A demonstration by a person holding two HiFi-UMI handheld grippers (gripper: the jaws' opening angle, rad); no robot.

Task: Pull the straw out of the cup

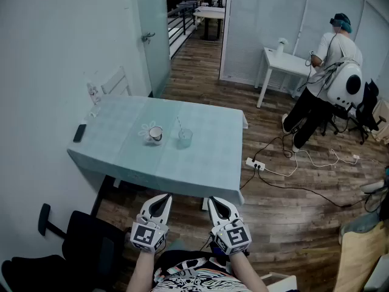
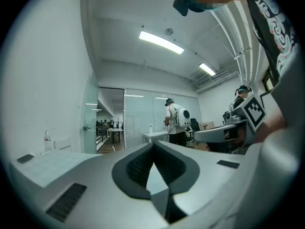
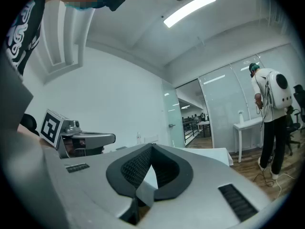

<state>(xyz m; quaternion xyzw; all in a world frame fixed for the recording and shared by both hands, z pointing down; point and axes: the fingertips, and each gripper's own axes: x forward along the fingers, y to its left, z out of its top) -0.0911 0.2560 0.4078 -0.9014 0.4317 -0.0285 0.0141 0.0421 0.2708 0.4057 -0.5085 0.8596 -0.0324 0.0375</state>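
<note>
A clear cup (image 1: 185, 138) with a thin straw (image 1: 179, 126) leaning in it stands near the middle of the pale green table (image 1: 121, 154). Both grippers are held low in front of the table's near edge, well short of the cup. My left gripper (image 1: 164, 197) is shut, its tips meeting with nothing between them (image 2: 153, 144). My right gripper (image 1: 214, 199) is likewise shut and empty (image 3: 151, 147). Each gripper view shows the other gripper's marker cube beside it.
A white mug (image 1: 155, 134) on a flower-shaped coaster sits left of the cup. A dark phone (image 1: 79, 132) and a bottle (image 1: 93, 93) lie at the table's left. A black chair (image 1: 79, 242) stands lower left. A person (image 1: 325, 78) stands by a white desk; cables cross the floor.
</note>
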